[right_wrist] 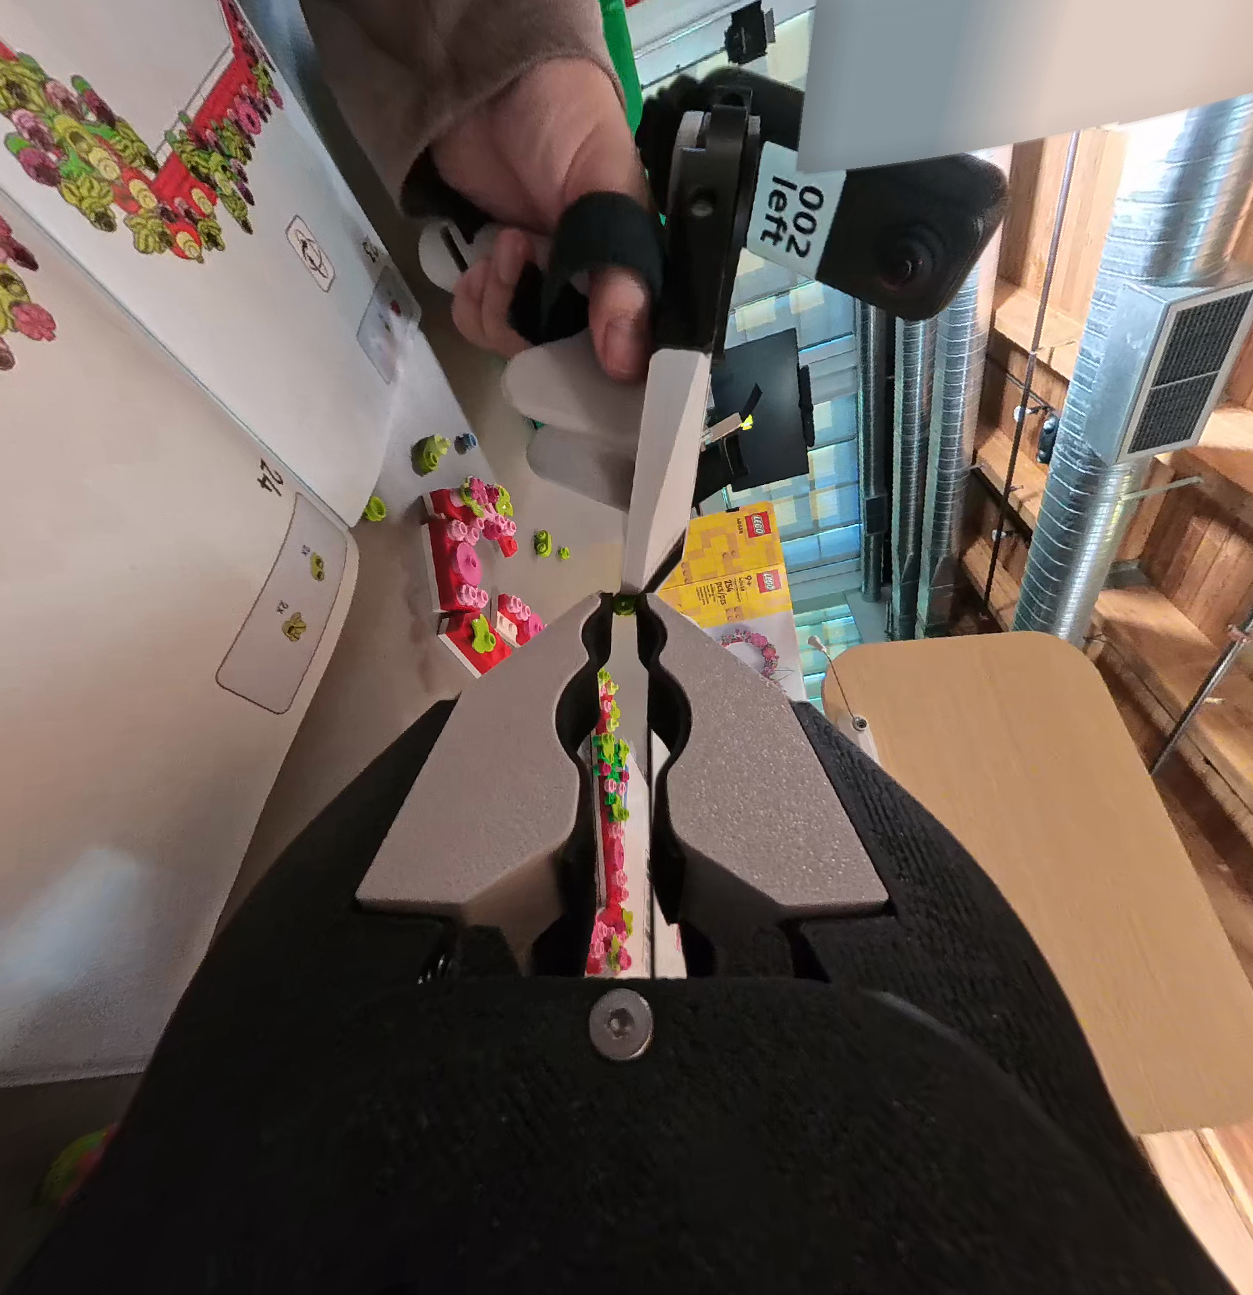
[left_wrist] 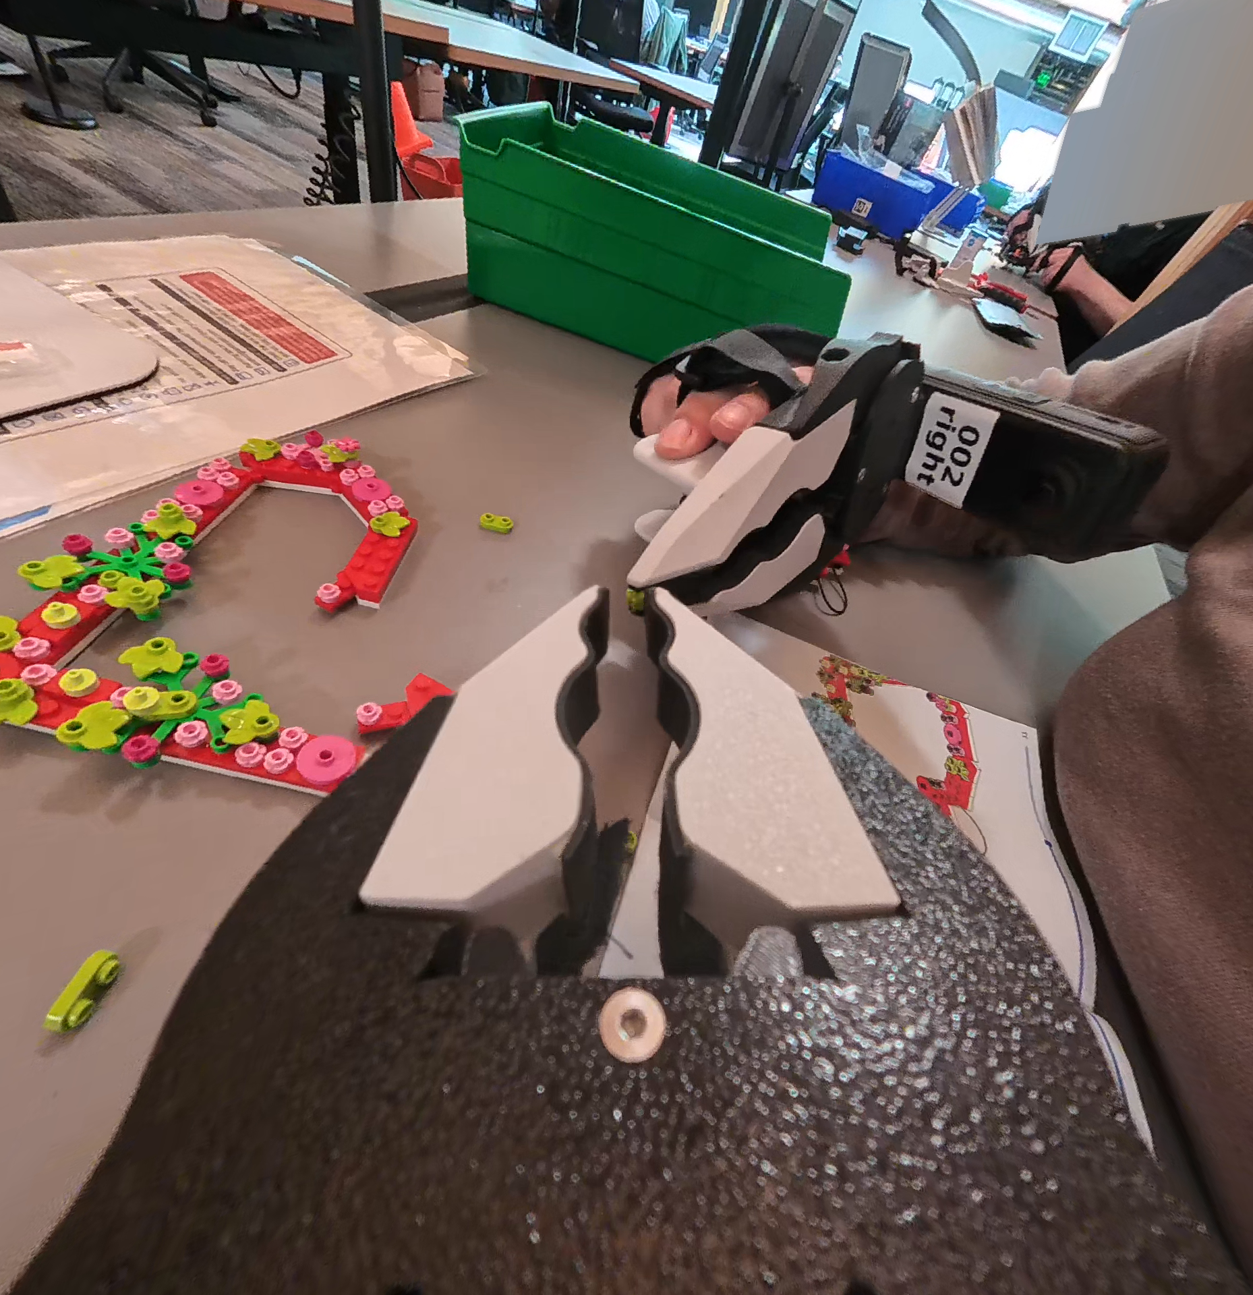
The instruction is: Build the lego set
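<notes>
My left gripper (left_wrist: 627, 604) and my right gripper (right_wrist: 624, 604) meet tip to tip above the table. Both are shut on one small lime green piece (left_wrist: 635, 600), which also shows in the right wrist view (right_wrist: 624, 605). The right gripper (left_wrist: 645, 587) comes in from the right in the left wrist view. The left gripper (right_wrist: 635, 585) comes down from above in the right wrist view. The red lego wreath frame (left_wrist: 189, 595), covered with pink and lime flowers, lies on the table to the left. It is in separate sections (right_wrist: 469, 560).
Loose lime plates (left_wrist: 496, 522) (left_wrist: 84, 991) and a small red section (left_wrist: 406, 708) lie on the grey table. An open instruction booklet (left_wrist: 925, 736) (right_wrist: 154, 350) lies beneath the grippers. A green bin (left_wrist: 645, 231) stands behind, a laminated sheet (left_wrist: 224, 329) at far left, a yellow lego box (right_wrist: 736, 560) beyond. The grippers are tip to tip, or close to it.
</notes>
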Action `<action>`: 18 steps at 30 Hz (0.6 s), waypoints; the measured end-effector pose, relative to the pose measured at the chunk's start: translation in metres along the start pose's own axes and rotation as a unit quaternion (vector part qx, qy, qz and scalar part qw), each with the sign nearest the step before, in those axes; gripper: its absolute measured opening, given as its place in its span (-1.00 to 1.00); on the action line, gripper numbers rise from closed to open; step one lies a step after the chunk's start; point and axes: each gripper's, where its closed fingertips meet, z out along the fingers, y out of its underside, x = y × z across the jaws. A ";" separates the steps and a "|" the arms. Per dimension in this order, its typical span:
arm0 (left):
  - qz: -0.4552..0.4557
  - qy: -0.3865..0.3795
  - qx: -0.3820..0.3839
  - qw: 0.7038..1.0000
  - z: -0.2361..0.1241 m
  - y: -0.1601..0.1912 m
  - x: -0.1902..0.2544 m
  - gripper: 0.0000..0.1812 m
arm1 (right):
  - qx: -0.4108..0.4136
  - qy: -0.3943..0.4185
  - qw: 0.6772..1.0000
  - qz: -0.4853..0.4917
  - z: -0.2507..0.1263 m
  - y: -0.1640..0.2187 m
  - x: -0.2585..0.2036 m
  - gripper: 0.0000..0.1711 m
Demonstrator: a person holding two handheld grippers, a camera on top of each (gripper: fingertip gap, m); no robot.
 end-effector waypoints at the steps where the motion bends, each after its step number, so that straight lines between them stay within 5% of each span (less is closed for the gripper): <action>1: -0.001 0.004 0.001 1.000 0.000 0.000 0.001 -0.95 | 0.000 0.001 1.000 0.001 0.000 0.000 0.000 -0.95; 7: 0.048 -0.011 -0.027 0.998 0.001 0.007 -0.001 -0.97 | 0.000 -0.024 0.999 0.028 0.002 0.002 -0.006 -0.94; 11: 0.173 -0.080 -0.009 0.982 -0.003 -0.002 -0.010 -0.97 | 0.030 -0.050 0.976 0.209 0.000 0.005 0.009 -0.79; 13: 0.263 -0.118 0.012 0.957 -0.007 -0.011 -0.012 -0.97 | 0.066 -0.087 0.929 0.353 -0.002 0.002 0.020 -0.83; 18: 0.470 -0.183 0.027 0.863 -0.013 -0.018 -0.003 -0.99 | 0.132 -0.246 0.710 0.646 -0.002 -0.009 0.019 -0.88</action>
